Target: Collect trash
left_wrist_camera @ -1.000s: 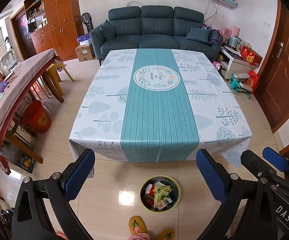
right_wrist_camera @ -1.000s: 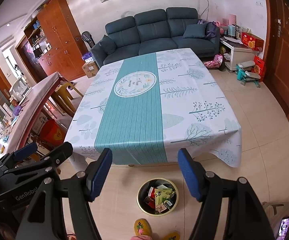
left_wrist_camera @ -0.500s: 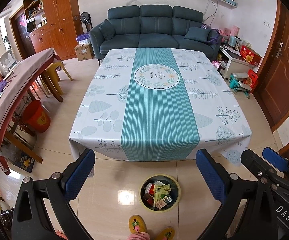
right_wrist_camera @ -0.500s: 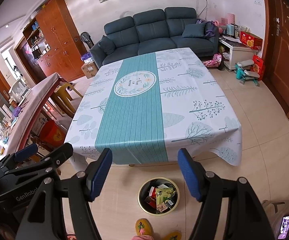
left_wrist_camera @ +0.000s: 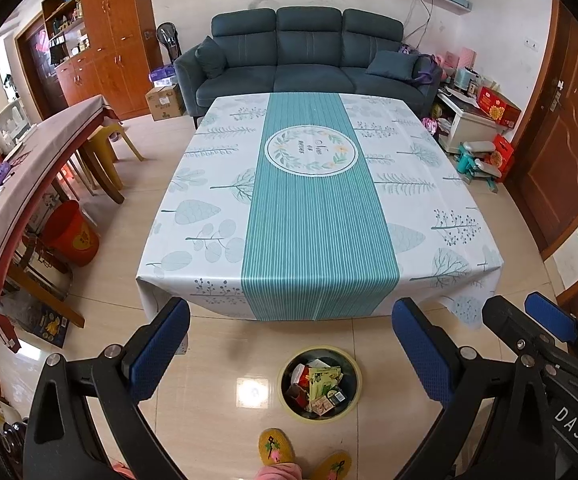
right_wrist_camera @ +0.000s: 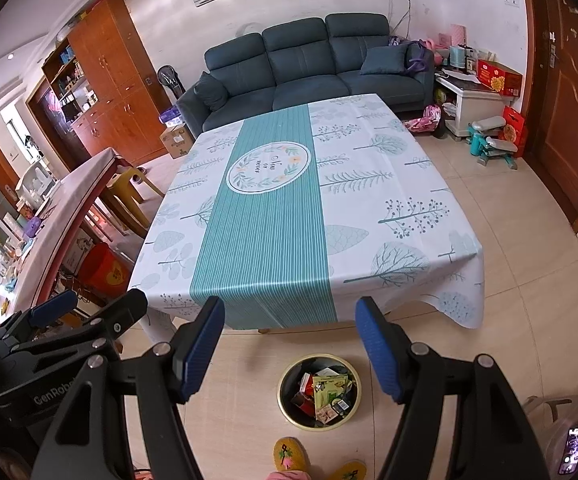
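A round bin with a yellow rim [left_wrist_camera: 320, 418] [right_wrist_camera: 286, 410] stands on the tiled floor in front of the table, filled with wrappers and small packets [left_wrist_camera: 321, 386] [right_wrist_camera: 327, 392]. The table's leaf-printed cloth [left_wrist_camera: 313, 208] [right_wrist_camera: 273, 216] lies bare. My left gripper [left_wrist_camera: 289, 344] hovers open above the floor and bin, nothing between its blue pads [left_wrist_camera: 157, 354]. My right gripper [right_wrist_camera: 291, 348] is likewise open and empty over the bin. Each gripper shows at the edge of the other's view: the right gripper [left_wrist_camera: 551, 326], the left gripper [right_wrist_camera: 55, 308].
A dark sofa [left_wrist_camera: 305, 60] stands behind the table. A long side table [left_wrist_camera: 29, 184] with a red bucket [left_wrist_camera: 71, 232] under it runs along the left. Toys and boxes [left_wrist_camera: 485, 152] crowd the right wall by a wooden door. A person's yellow slippers [left_wrist_camera: 275, 448] are beside the bin.
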{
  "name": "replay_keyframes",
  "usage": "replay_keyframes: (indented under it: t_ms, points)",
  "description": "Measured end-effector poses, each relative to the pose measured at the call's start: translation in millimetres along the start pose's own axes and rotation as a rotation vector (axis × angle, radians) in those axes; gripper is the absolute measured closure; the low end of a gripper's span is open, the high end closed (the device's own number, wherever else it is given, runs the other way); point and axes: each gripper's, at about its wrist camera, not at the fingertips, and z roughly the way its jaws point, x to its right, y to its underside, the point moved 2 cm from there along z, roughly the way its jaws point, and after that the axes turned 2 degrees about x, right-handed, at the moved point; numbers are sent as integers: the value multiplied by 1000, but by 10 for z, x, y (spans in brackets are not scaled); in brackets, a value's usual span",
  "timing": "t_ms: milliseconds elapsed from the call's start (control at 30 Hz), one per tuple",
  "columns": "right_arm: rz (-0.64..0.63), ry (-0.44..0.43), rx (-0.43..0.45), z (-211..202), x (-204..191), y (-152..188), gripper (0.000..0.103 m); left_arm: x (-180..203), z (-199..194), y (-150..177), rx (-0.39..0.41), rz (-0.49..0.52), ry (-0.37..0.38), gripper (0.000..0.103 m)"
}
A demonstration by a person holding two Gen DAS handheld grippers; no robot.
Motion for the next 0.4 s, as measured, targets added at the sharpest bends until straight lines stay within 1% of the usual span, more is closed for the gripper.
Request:
replay_keyframes:
  t_ms: [400]
  points:
    - [2, 0, -2, -2, 7, -4, 35, -37, 2, 13, -6, 7, 4, 3]
